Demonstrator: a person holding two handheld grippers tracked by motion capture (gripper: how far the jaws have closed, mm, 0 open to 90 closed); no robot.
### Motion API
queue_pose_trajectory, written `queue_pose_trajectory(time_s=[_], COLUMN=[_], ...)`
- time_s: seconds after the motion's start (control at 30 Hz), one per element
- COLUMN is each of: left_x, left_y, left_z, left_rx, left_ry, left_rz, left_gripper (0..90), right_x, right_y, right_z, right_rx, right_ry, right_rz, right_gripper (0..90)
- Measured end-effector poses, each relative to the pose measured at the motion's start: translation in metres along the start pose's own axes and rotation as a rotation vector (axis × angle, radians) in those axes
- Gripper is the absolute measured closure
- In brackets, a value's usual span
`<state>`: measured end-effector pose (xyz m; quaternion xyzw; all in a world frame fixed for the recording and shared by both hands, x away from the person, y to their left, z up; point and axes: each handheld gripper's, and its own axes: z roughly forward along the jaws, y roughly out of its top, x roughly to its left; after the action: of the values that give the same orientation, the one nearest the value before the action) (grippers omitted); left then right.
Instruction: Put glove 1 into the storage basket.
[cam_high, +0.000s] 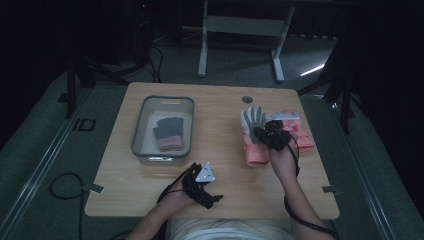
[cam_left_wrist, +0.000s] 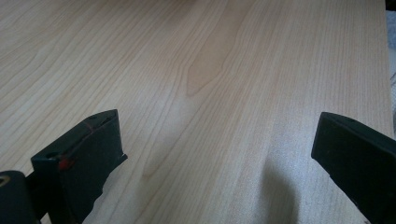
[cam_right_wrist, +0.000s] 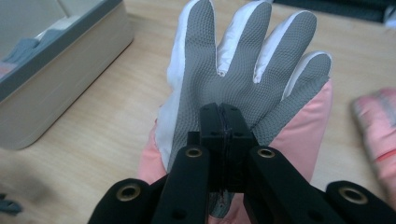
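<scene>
Right claw (cam_right_wrist: 223, 140) clamped on grey-palmed glove (cam_right_wrist: 243, 60) — lifted off counter (cam_high: 220, 145); left claw (cam_left_wrist: 215, 154) gaping, empty.

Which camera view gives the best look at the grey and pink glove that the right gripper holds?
The right gripper view: the glove is large there, its dotted grey palm and white finger edges plain, and the right gripper is shut on its palm. The high view shows the same glove small and dim. The left gripper view shows bare table.
</scene>
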<state>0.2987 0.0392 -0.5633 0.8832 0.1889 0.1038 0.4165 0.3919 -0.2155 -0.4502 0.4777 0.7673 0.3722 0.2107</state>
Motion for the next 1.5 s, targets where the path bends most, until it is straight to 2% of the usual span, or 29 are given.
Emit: queue_pose_trajectory(time_s=[0.13, 0.37, 0.5, 0.63, 0.77, 0.83, 0.93, 1.0, 1.1, 1.23, 1.33, 1.37, 1.4, 1.43, 1.5], left_x=[-0.001, 0.000, 0.002, 0.001, 0.000, 0.000, -0.001, -0.001, 0.000, 0.000, 0.000, 0.000, 0.000, 0.000, 0.000], left_y=[0.000, -0.001, -0.001, 0.000, -0.001, -0.001, -0.001, -0.001, -0.001, -0.001, -0.001, -0.001, -0.001, -0.001, -0.001], left_z=[0.000, 0.001, 0.001, 0.000, 0.001, 0.001, 0.001, 0.001, 0.001, 0.001, 0.001, 0.001, 0.001, 0.002, 0.001], left_rx=[0.005, 0.009, 0.008, 0.012, 0.017, 0.015, 0.017, 0.014, 0.005, 0.008, 0.007, 0.007, 0.008, 0.008, 0.013], left_ry=[-0.005, -0.016, -0.017, -0.020, -0.016, -0.020, -0.021, -0.022, -0.026, -0.020, -0.020, -0.020, -0.018, -0.018, -0.018], left_rz=[0.001, 0.000, 0.000, 0.007, 0.016, 0.016, 0.019, 0.019, 0.007, 0.008, 0.005, 0.005, 0.007, 0.007, 0.011], left_gripper=[1.7, 1.7, 1.7, 1.7, 1.7, 1.7, 1.7, 1.7, 1.7, 1.7, 1.7, 1.7, 1.7, 1.7, 1.7], right_x=[0.012, 0.027, 0.031, 0.038, 0.041, 0.040, 0.039, 0.036, 0.022, -0.016, -0.050, -0.050, -0.061, -0.082, -0.101], right_y=[-0.017, -0.032, -0.035, -0.038, -0.040, -0.039, -0.033, -0.027, -0.019, -0.012, -0.012, -0.012, -0.014, -0.016, -0.018], right_z=[0.019, 0.053, 0.068, 0.080, 0.085, 0.085, 0.075, 0.062, 0.040, 0.015, 0.005, 0.005, 0.002, 0.000, -0.001], right_rx=[0.046, 0.117, 0.143, 0.169, 0.171, 0.163, 0.132, 0.094, 0.028, -0.034, -0.051, -0.051, -0.057, -0.051, -0.050], right_ry=[0.023, 0.077, 0.073, 0.053, 0.041, 0.044, 0.061, 0.075, 0.065, 0.019, -0.037, -0.037, -0.049, -0.073, -0.096], right_rz=[0.028, 0.029, 0.052, 0.016, 0.023, 0.043, 0.019, -0.001, -0.043, -0.053, -0.048, -0.048, -0.045, -0.032, -0.024], right_gripper=[89.1, 89.1, 89.0, 88.4, 87.3, 83.9, 78.7, 76.2, 74.7, 73.3, 73.1, 73.1, 72.9, 71.8, 71.0])
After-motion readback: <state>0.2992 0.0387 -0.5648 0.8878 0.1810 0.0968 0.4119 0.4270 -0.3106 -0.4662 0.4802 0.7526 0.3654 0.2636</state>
